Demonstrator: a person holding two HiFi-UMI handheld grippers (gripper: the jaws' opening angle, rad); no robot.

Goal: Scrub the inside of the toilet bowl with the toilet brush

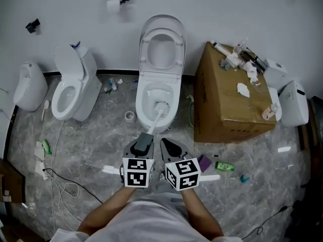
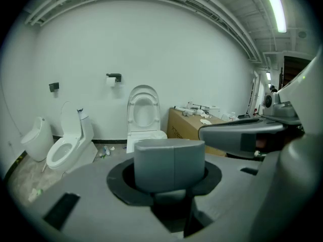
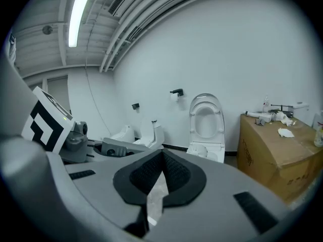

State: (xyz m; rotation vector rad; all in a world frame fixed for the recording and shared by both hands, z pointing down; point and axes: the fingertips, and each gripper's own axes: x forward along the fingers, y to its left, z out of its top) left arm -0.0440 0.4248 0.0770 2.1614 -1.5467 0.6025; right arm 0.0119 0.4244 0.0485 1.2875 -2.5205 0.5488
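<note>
Item: toilet brush (image 1: 160, 108). White bristle head and white shaft, ending in a grey block grip (image 2: 169, 164). The head sits down inside the toilet bowl (image 1: 141, 103), and the shaft slants up over the near rim.

Toilet bowl: white, seat and lid (image 1: 162, 40) raised against the wall. It stands on a grey marbled floor (image 1: 101, 135).

Left tongs (image 1: 145, 141): pinching the brush's grey grip, which fills the gap between the jaws in the left gripper view.

Right tongs (image 1: 170, 147): pressed together at the tips with nothing between them, just beside the left pair. The right gripper view shows only floor through the slit lower down.

Marking: each gripper's cube bears black-and-white square patterns. The cardboard box (image 1: 227, 100) right of the bowl has faint print on its side, too small to read. No brand is legible on the brush or bowl.

Nearby: second white toilet (image 1: 68, 92) to the left; green bottle (image 1: 224, 166) on the floor.
</note>
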